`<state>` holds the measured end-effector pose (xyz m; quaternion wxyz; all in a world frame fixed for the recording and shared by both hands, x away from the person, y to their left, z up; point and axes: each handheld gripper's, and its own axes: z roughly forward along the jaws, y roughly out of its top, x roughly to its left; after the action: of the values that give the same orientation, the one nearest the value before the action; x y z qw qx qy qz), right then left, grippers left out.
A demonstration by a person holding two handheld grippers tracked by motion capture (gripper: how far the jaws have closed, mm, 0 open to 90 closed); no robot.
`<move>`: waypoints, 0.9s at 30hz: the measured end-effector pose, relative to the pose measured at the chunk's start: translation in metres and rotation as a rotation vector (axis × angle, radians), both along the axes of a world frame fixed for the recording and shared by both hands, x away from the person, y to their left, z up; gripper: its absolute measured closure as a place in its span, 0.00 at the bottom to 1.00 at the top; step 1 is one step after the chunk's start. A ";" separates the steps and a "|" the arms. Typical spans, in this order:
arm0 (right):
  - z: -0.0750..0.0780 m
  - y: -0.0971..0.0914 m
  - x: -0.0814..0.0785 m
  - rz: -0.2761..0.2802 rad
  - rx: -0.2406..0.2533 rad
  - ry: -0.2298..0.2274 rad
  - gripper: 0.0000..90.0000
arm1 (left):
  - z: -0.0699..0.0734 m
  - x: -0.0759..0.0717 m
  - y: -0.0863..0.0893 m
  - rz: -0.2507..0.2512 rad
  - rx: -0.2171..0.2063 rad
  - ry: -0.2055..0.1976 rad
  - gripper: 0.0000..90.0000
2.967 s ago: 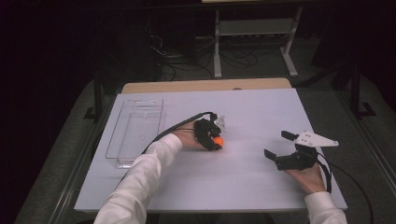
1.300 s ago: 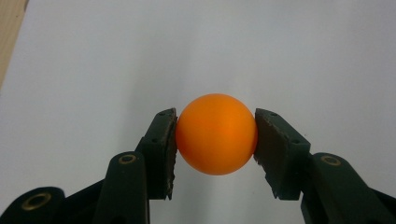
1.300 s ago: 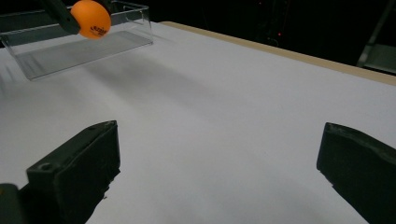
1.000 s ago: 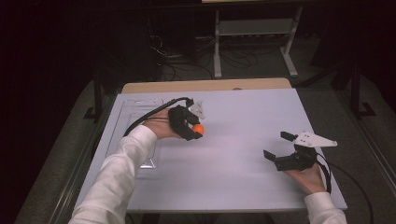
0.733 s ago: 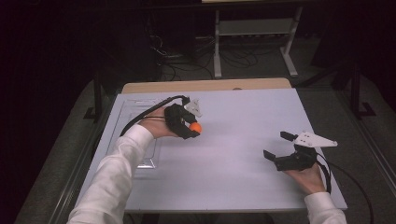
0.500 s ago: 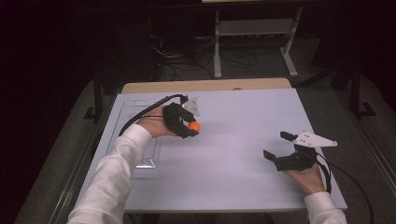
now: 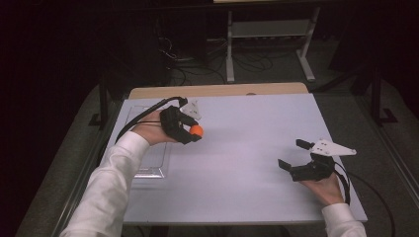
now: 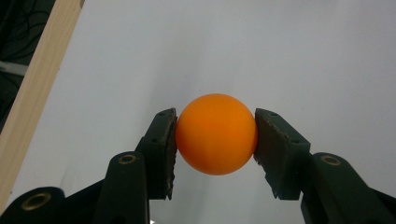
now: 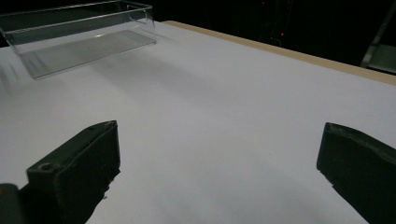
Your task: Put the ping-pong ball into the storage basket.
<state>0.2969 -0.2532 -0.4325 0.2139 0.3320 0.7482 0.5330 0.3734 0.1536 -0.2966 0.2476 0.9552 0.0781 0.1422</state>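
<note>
My left gripper is shut on an orange ball, both pads pressing its sides. In the left gripper view the orange ball sits between the black pads above the white table. The hand holds it over the table's left part, beside a clear plastic tray. My right gripper rests at the table's right side, jaws wide open with nothing between them. In the right gripper view its gripper faces bare table, with the clear tray far off at the upper left.
The white table top has a wooden strip along its far edge. Behind it stands a metal shelf frame amid cables on a dark floor. A black cable trails from the left gripper.
The left hand has carried the orange ball up and to the left, toward the clear tray, rising a little over the last second. The right gripper has stayed where it was.
</note>
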 end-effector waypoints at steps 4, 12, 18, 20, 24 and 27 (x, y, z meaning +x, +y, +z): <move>0.000 0.000 0.000 0.000 0.000 0.001 0.00 | 0.004 -0.002 0.008 0.015 -0.003 -0.003 0.57; 0.000 -0.001 0.000 -0.002 0.000 0.001 0.00 | 0.009 -0.006 0.023 0.041 0.017 -0.005 0.57; 0.000 -0.001 0.000 -0.004 -0.001 0.004 0.00 | 0.012 -0.008 0.032 0.054 0.022 -0.007 0.57; 0.000 -0.001 0.000 -0.003 -0.002 0.003 0.00 | 0.013 -0.009 0.034 0.060 0.025 -0.006 0.57; 0.000 -0.001 0.000 -0.003 -0.002 0.004 0.00 | 0.014 -0.009 0.037 0.062 0.039 -0.005 0.57; 0.000 -0.001 0.000 -0.003 -0.002 0.003 0.00 | 0.015 -0.011 0.042 0.073 0.042 -0.008 0.57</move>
<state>0.2968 -0.2539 -0.4324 0.2137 0.3340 0.7485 0.5315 0.3621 0.1955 -0.2814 0.2226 0.9561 0.1090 0.1563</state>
